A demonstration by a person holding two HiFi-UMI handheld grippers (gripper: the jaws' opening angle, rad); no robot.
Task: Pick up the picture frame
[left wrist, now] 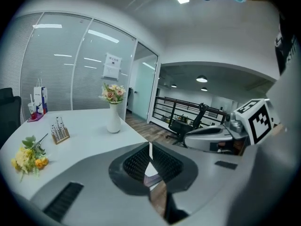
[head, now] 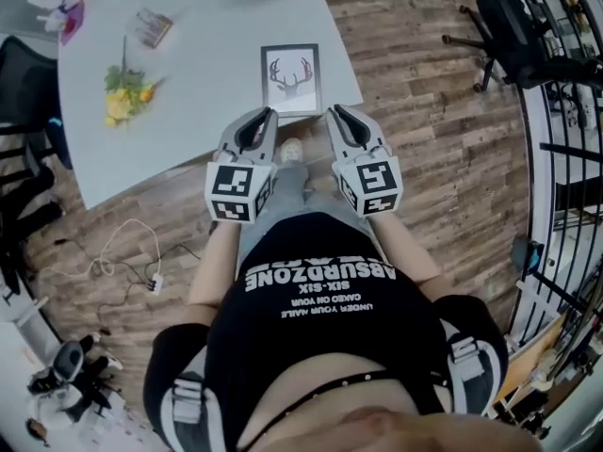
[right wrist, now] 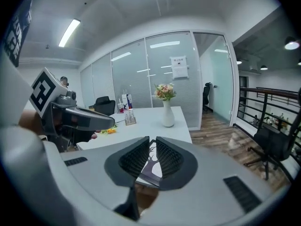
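The picture frame (head: 291, 80), a white mat with a black deer-head print, lies flat on the white table (head: 203, 130) close to its near edge. My left gripper (head: 268, 112) hovers at the frame's near left corner, and its jaws meet in a thin line (left wrist: 150, 149) with nothing between them. At the frame's near right corner is my right gripper (head: 335, 110), jaws a narrow crack apart (right wrist: 153, 142). The deer print (right wrist: 153, 166) shows through that crack, and nothing is held. Both grippers point slightly downward, side by side.
A yellow flower bunch (head: 125, 97) and a small wooden holder (head: 154, 26) lie further left on the table. A white vase of flowers (left wrist: 113, 119) stands at the far edge. An office chair (head: 504, 26) and a railing are to the right; cables (head: 122, 257) trail on the wooden floor.
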